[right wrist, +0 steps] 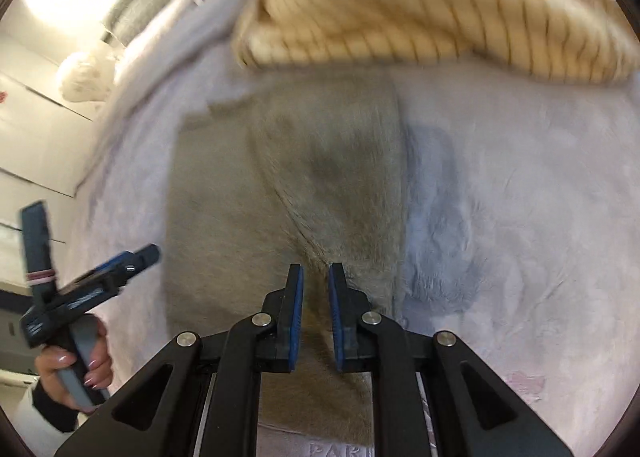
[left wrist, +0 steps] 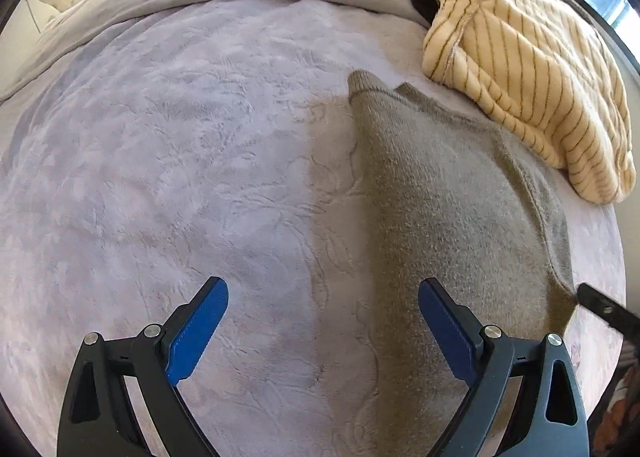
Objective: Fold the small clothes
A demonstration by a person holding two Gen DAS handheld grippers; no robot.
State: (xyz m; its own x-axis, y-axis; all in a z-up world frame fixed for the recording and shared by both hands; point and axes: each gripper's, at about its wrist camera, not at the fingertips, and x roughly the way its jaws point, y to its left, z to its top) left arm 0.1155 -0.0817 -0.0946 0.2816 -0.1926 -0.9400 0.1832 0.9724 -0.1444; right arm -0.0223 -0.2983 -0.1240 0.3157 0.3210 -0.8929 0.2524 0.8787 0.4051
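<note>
A grey-brown knitted garment lies flat on the pale plush bed cover. Just beyond it sits a cream striped garment. The right hand-held gripper hangs over the knit, jaws nearly closed, gripping nothing. The left hand-held gripper is spread wide and empty, at the knit's left edge.

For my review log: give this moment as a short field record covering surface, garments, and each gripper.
surface: pale plush blanket
garment in work: grey-brown knit, lying flat
other garment: cream striped knit, bunched beyond it
left gripper: open, empty, over the blanket and knit's edge
right gripper: jaws nearly together with a gap over the grey-brown knit; grip unclear
</note>
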